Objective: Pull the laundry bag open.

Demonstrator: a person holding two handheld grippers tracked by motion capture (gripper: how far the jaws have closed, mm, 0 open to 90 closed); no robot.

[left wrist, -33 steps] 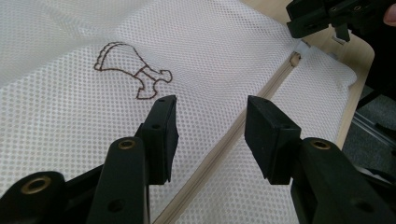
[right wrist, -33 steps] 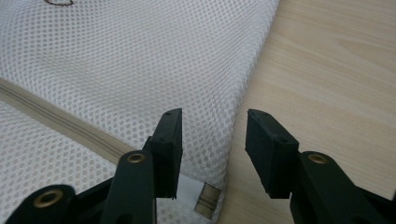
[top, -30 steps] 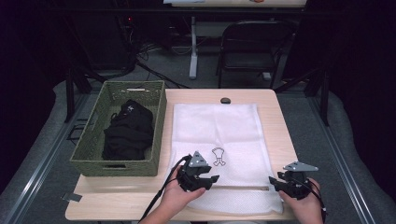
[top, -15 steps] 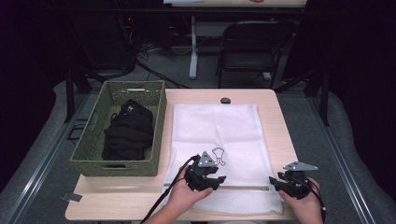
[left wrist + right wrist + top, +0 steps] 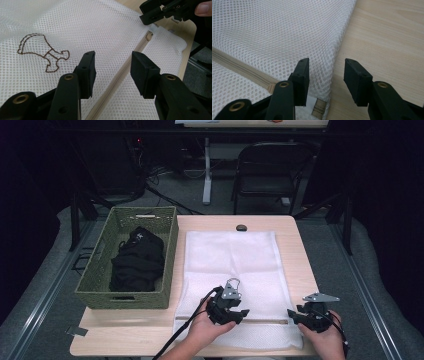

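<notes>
One white mesh bag (image 5: pixel 235 265) flat on table (image 5: pixel 300 250); two grippers, left gripper (image 5: pixel 239 312) and right gripper (image 5: pixel 295 315), jaws apart, gripping nothing, over near zipper (image 5: pixel 117 80); one basket (image 5: pixel 102 270) left.

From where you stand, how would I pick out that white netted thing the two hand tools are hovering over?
Start at the wooden table and the green woven basket of dark clothes at its left. Right beside the basket lies the mesh bag, flat. It is the only white thing there, with a beige zipper near the front edge and a small brown stitched outline.

Both grippers are matte black: the left gripper (image 5: pixel 235 312) trails a black cable, the right gripper (image 5: pixel 300 314) carries a grey three-cornered plate (brass-coloured rivets dot the jaws).
</notes>
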